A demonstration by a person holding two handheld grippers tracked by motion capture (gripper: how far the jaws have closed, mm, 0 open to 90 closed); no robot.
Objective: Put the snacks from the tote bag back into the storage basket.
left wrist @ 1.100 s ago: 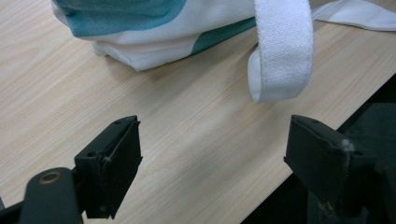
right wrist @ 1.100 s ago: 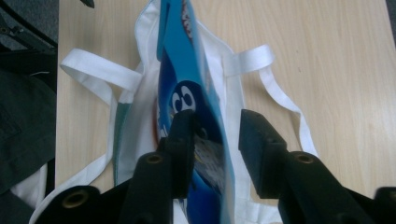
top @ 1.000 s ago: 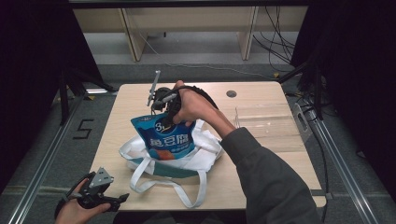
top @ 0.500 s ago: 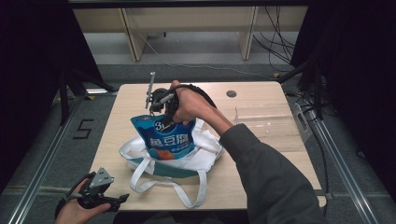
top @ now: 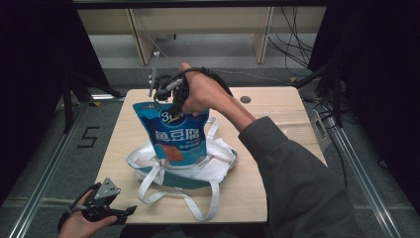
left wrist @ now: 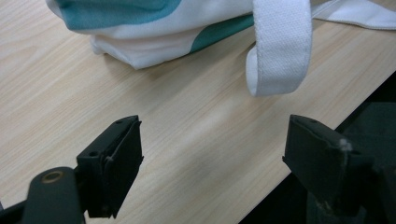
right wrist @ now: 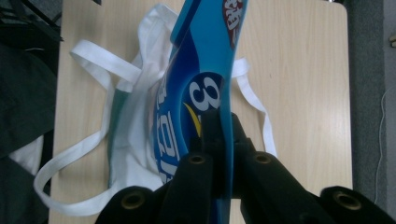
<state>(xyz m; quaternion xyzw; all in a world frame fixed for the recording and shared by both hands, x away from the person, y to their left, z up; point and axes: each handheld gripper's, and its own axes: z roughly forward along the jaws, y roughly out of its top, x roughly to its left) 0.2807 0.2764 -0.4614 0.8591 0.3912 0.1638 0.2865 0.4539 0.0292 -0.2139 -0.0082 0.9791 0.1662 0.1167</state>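
A blue snack pouch [top: 173,136] hangs upright over a white and teal tote bag [top: 218,163] that lies flat in the middle of the table [top: 277,109]. My right gripper [top: 166,96] is shut on the pouch's top edge. In the right gripper view both jaws pinch the pouch [right wrist: 196,93] at my right gripper [right wrist: 219,126], above the bag [right wrist: 135,140]. My left gripper [top: 116,212] rests by the table's front left corner. In the left gripper view my left gripper [left wrist: 210,158] is open over bare wood, short of the bag [left wrist: 140,42] and a white strap [left wrist: 280,46].
The bag's white straps [top: 198,208] loop toward the front edge. A small round hole [top: 245,99] marks the far right of the tabletop. Metal rails [top: 44,173] run along both sides, and wooden legs [top: 141,34] stand behind.
My right hand has risen and taken the pouch higher over the tote bag. The left gripper has stayed where it was.
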